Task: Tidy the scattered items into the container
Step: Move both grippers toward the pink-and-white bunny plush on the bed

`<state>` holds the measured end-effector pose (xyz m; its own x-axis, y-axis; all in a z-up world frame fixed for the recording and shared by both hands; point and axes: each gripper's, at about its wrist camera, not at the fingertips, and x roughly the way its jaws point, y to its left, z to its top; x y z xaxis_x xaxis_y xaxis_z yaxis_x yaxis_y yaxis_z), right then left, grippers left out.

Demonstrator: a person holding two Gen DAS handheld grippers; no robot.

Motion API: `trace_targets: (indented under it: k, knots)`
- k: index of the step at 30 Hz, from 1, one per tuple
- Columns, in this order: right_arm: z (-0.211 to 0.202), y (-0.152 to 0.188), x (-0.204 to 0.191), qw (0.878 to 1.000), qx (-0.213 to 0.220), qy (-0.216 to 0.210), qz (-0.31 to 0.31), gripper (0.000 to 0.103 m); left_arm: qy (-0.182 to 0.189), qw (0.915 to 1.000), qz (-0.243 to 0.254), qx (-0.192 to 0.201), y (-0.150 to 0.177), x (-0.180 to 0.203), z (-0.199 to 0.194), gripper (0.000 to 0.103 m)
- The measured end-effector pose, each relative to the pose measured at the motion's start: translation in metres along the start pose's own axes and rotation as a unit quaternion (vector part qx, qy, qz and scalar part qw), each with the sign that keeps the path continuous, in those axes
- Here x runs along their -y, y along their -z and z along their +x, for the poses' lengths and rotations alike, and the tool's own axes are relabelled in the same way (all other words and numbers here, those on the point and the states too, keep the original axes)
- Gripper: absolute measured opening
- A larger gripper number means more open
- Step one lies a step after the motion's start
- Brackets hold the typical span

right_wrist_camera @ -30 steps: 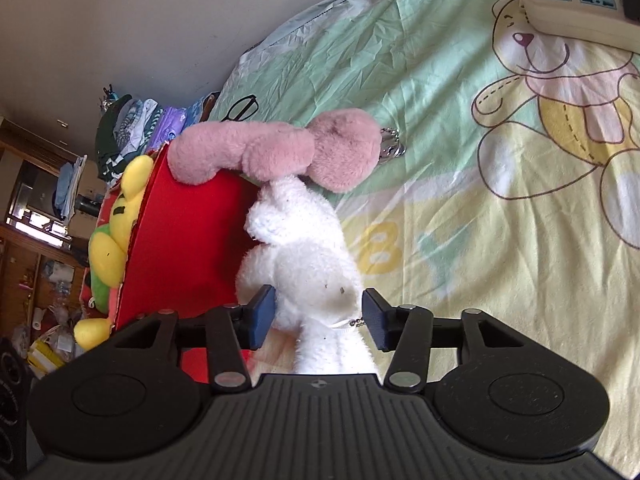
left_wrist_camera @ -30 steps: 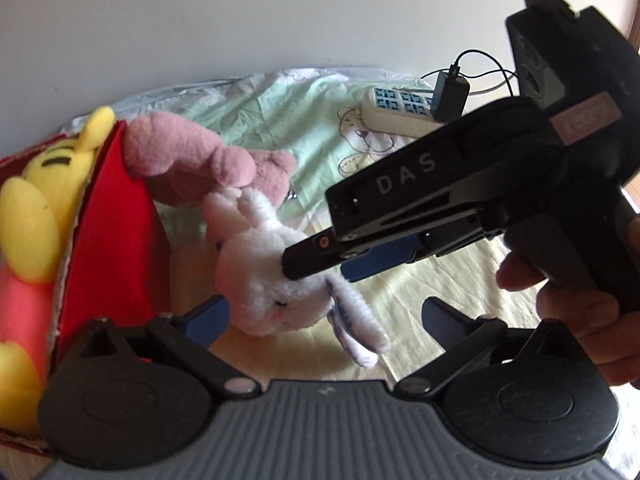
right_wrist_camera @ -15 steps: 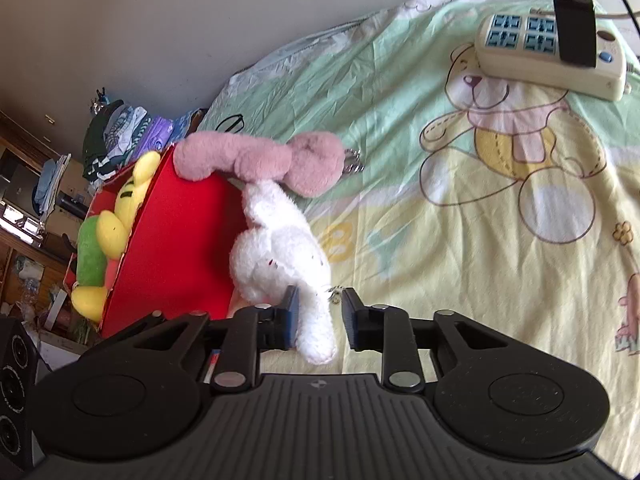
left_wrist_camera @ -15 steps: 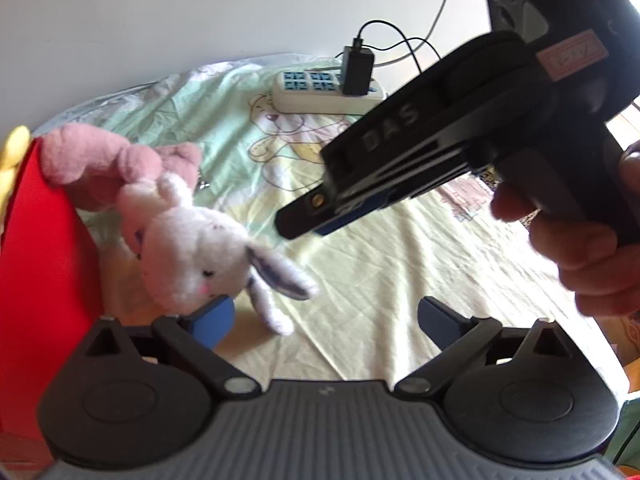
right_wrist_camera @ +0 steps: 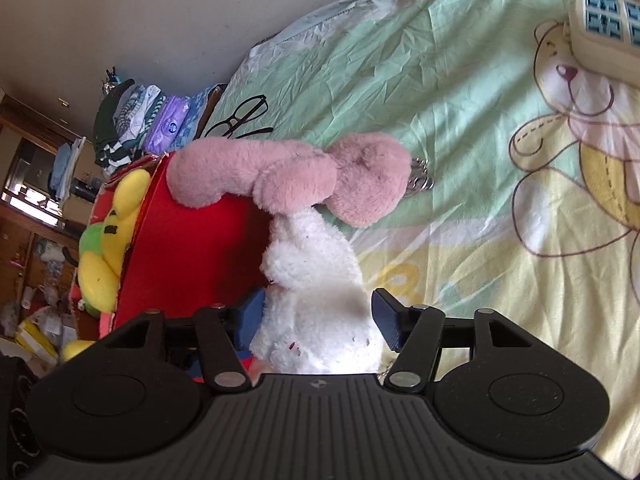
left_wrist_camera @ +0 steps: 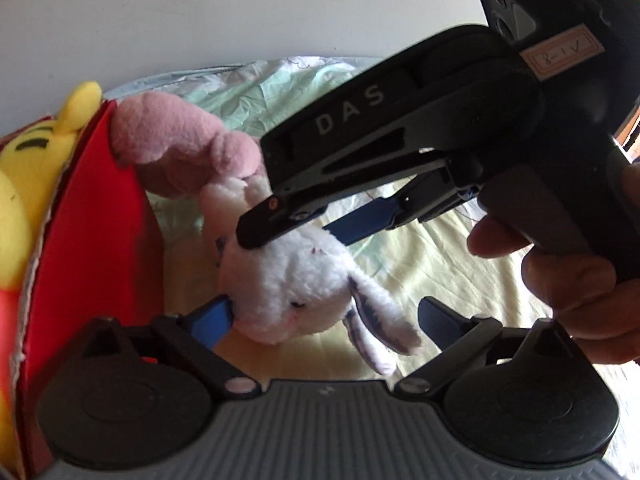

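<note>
Closing back in on the white rabbit plush [left_wrist_camera: 296,280], we are bringing both tongs down around it beside the red container [right_wrist_camera: 192,256]. Half a second ago the right gripper [right_wrist_camera: 320,316] was nearly shut near one limb; now its jaws are standing apart, straddling the body without any clear squeeze. The left gripper [left_wrist_camera: 324,320] is also gaping wide, one blue pad touching the rabbit's cheek, the other well clear of its floppy ear, holding nothing. The rabbit is lying on the printed bedsheet [right_wrist_camera: 460,128], just beside the container wall, under the pink plush [right_wrist_camera: 292,176] draped over the rim. A yellow plush [left_wrist_camera: 28,184] is already sitting inside. We are judging the grasp restarted, with the lift yet to come.
</note>
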<state>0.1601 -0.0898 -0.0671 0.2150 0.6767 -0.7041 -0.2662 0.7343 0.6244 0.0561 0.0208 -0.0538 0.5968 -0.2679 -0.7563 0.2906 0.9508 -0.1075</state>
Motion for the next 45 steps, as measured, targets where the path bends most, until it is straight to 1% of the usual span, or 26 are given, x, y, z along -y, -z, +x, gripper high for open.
trace_targets:
  k: [3, 7, 9, 12, 13, 15, 17, 18, 20, 23, 25, 27, 29, 31, 32, 33, 34, 36, 37, 39, 41, 43, 44, 45]
  knots:
    - [-0.012, 0.007, 0.006, 1.000, -0.004, -0.010, 0.018, 0.054, 0.025, 0.9997, 0.005, 0.003, 0.001, 0.000, -0.006, 0.099]
    - [-0.037, 0.023, 0.022, 0.998, -0.003, -0.021, 0.063, 0.054, 0.084, 0.9960, 0.032, -0.002, 0.006, 0.009, -0.021, 0.099]
    - [-0.049, 0.037, 0.037, 0.994, -0.003, -0.035, 0.102, 0.055, 0.115, 0.9920, 0.051, -0.004, 0.009, 0.016, -0.031, 0.099]
    - [-0.066, 0.069, 0.062, 0.985, 0.000, -0.050, 0.167, 0.056, 0.169, 0.9832, 0.068, -0.010, 0.014, 0.031, -0.041, 0.100]
    - [-0.072, 0.079, 0.068, 0.982, 0.006, -0.049, 0.181, 0.057, 0.189, 0.9794, 0.070, -0.016, 0.017, 0.035, -0.042, 0.100]
    - [-0.093, 0.099, 0.082, 0.975, 0.039, -0.033, 0.216, 0.059, 0.218, 0.9727, 0.076, -0.022, 0.019, 0.040, -0.045, 0.100]
    - [-0.115, 0.115, 0.091, 0.968, 0.072, -0.017, 0.238, 0.059, 0.229, 0.9691, 0.090, -0.021, 0.019, 0.048, -0.049, 0.100]
    - [-0.127, 0.123, 0.094, 0.966, 0.089, -0.018, 0.243, 0.059, 0.223, 0.9699, 0.097, -0.014, 0.016, 0.048, -0.050, 0.100]
    - [-0.142, 0.135, 0.093, 0.965, 0.102, -0.008, 0.241, 0.059, 0.201, 0.9742, 0.103, 0.005, 0.002, 0.046, -0.054, 0.100]
    - [-0.149, 0.152, 0.084, 0.971, 0.099, 0.011, 0.218, 0.058, 0.184, 0.9783, 0.085, 0.042, -0.032, 0.035, -0.056, 0.100]
    - [-0.144, 0.161, 0.072, 0.977, 0.095, 0.038, 0.188, 0.058, 0.167, 0.9816, 0.073, 0.057, -0.056, 0.033, -0.046, 0.100]
    - [-0.135, 0.172, 0.059, 0.982, 0.090, 0.064, 0.151, 0.058, 0.167, 0.9833, 0.054, 0.047, -0.067, 0.036, -0.031, 0.100]
    - [-0.130, 0.184, 0.053, 0.984, 0.093, 0.074, 0.129, 0.058, 0.166, 0.9852, 0.038, 0.018, -0.071, 0.041, -0.010, 0.100]
    - [-0.118, 0.188, 0.044, 0.987, 0.085, 0.063, 0.118, 0.058, 0.153, 0.9874, 0.036, -0.013, -0.072, 0.045, 0.019, 0.092]
    - [-0.110, 0.189, 0.038, 0.989, 0.080, 0.053, 0.113, 0.058, 0.147, 0.9883, 0.034, -0.026, -0.072, 0.045, 0.029, 0.090]
    - [-0.102, 0.189, 0.032, 0.990, 0.077, 0.047, 0.106, 0.058, 0.140, 0.9890, 0.028, -0.040, -0.071, 0.044, 0.039, 0.084]
    - [-0.095, 0.189, 0.026, 0.991, 0.077, 0.048, 0.100, 0.057, 0.140, 0.9887, 0.021, -0.051, -0.071, 0.042, 0.046, 0.077]
    - [-0.079, 0.186, 0.018, 0.991, 0.077, 0.059, 0.090, 0.051, 0.136, 0.9885, 0.011, -0.065, -0.072, 0.039, 0.056, 0.074]
    - [-0.073, 0.184, 0.016, 0.991, 0.080, 0.069, 0.087, 0.049, 0.129, 0.9894, 0.013, -0.066, -0.072, 0.040, 0.058, 0.068]
    - [-0.063, 0.179, 0.016, 0.987, 0.084, 0.102, 0.089, 0.042, 0.115, 0.9909, 0.026, -0.065, -0.069, 0.041, 0.057, 0.060]
    - [-0.060, 0.174, 0.020, 0.983, 0.093, 0.124, 0.095, 0.029, 0.099, 0.9922, 0.036, -0.066, -0.065, 0.039, 0.052, 0.055]
    - [-0.067, 0.169, 0.027, 0.976, 0.114, 0.154, 0.104, 0.029, 0.090, 0.9928, 0.038, -0.069, -0.059, 0.033, 0.046, 0.054]
    - [-0.072, 0.166, 0.032, 0.972, 0.127, 0.165, 0.107, 0.028, 0.091, 0.9927, 0.035, -0.071, -0.056, 0.029, 0.042, 0.054]
    - [-0.076, 0.163, 0.038, 0.970, 0.131, 0.168, 0.112, 0.028, 0.091, 0.9929, 0.028, -0.071, -0.053, 0.025, 0.037, 0.054]
